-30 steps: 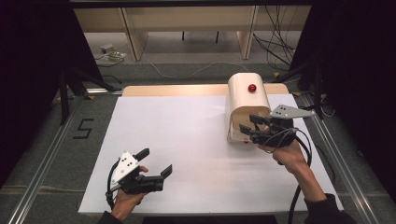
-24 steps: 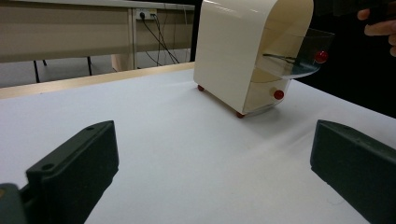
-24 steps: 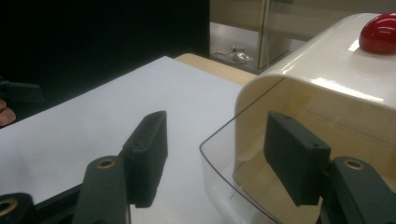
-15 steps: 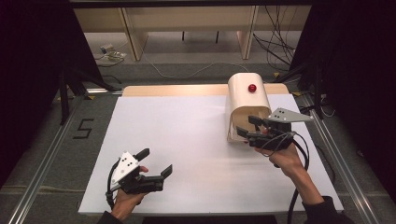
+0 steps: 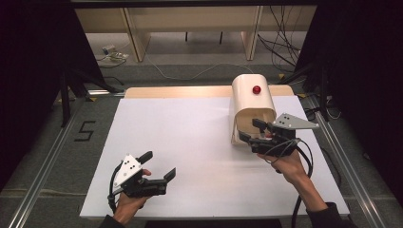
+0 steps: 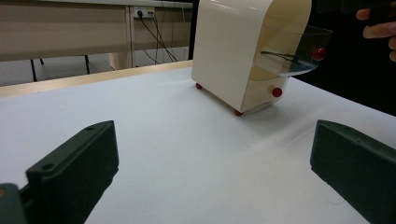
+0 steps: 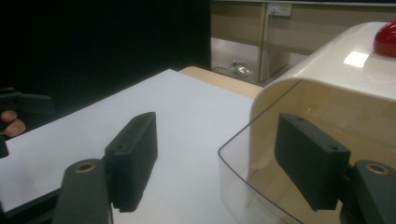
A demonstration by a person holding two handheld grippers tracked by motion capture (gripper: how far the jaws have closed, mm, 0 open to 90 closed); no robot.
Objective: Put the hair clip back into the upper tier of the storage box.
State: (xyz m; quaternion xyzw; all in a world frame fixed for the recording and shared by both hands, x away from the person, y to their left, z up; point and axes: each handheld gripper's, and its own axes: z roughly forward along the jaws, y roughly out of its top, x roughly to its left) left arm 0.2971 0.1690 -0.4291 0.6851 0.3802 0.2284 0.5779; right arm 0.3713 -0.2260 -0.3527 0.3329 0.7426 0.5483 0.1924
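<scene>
The white counter [image 5: 190,142] is evenly lit from overhead; surroundings are left dark. Near fingers [image 6: 74,172] are rendered blurred.

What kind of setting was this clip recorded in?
Probably a lab or recording workspace, not a home: a white table framed by floor rails, loose cables on the floor, dark curtains at the sides, and one cream box as a prop.

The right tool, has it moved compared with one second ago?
Yes. The right tool has shifted slightly toward the person and the table's right edge, judged against the cream box. It is still at the box's open front.
</scene>
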